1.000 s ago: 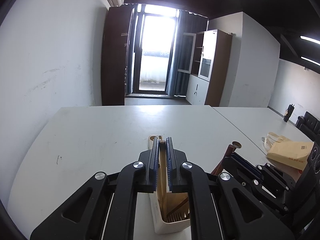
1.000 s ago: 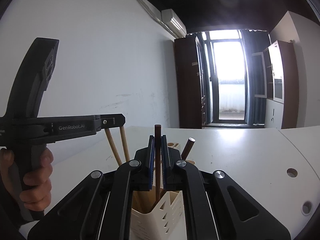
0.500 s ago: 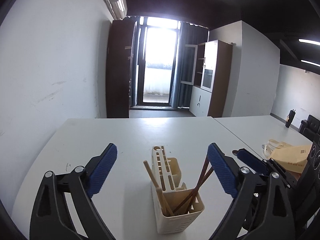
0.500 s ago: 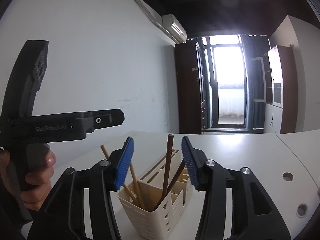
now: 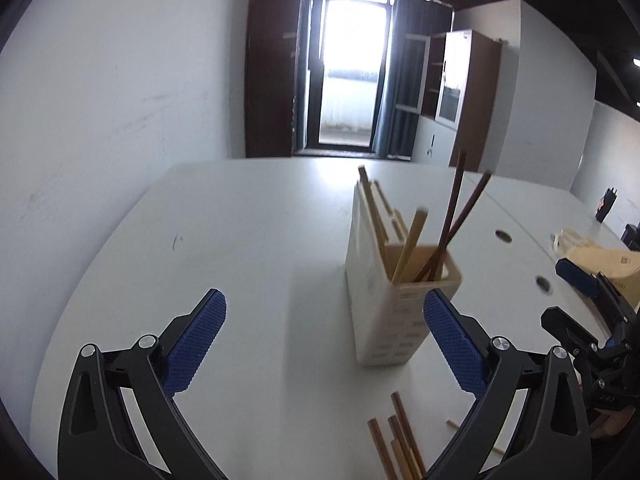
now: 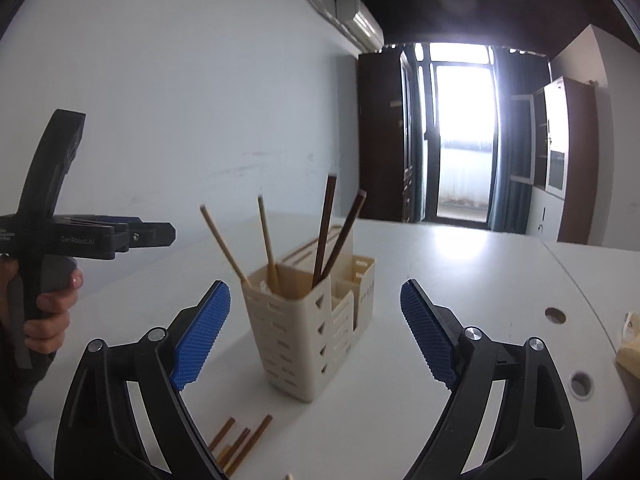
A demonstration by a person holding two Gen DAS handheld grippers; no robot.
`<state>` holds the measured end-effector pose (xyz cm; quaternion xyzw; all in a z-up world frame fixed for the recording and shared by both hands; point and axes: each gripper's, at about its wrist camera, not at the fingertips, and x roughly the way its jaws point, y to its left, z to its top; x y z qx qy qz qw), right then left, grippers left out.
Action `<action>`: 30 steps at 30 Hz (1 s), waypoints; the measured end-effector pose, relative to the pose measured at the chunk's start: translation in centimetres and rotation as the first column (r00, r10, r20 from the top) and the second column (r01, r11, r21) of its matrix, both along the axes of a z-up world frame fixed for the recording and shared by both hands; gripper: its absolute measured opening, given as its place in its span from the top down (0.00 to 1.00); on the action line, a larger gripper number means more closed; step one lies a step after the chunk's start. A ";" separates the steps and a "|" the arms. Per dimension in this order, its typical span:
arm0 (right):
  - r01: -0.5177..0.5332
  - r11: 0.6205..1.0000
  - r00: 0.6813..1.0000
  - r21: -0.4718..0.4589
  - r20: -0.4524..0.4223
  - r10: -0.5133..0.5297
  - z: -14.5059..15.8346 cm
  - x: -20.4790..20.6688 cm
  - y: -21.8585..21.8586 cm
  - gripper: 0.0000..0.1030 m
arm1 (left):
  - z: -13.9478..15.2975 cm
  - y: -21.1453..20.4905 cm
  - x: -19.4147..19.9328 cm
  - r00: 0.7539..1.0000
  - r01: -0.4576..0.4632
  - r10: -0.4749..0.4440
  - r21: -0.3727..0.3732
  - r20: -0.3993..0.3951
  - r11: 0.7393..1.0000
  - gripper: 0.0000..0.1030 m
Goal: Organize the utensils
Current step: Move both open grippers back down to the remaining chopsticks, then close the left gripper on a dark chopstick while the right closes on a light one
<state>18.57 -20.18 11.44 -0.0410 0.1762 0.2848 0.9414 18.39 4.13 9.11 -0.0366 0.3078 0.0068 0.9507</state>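
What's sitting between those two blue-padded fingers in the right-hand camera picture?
The cream utensil holder with four chopsticks standing in it, framed by the open right gripper, not touched. Seen in the right wrist view.

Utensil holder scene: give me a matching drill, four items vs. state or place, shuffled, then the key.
Items:
1. dark chopsticks
2. light chopsticks
3. loose chopsticks
4. left gripper

States:
A. lying flat on the table, in front of the holder
B. open, holding nothing
C. standing in the holder, dark brown
D. standing in the holder, pale wood

Pairs: 1-C, 2-D, 3-A, 4-B
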 end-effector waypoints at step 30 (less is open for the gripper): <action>-0.191 0.944 0.877 -0.269 -0.479 0.042 -16.1 -1.0 2.4 0.88 | -15.7 -3.1 1.8 0.870 0.044 -0.037 0.003 -0.492 0.999 0.56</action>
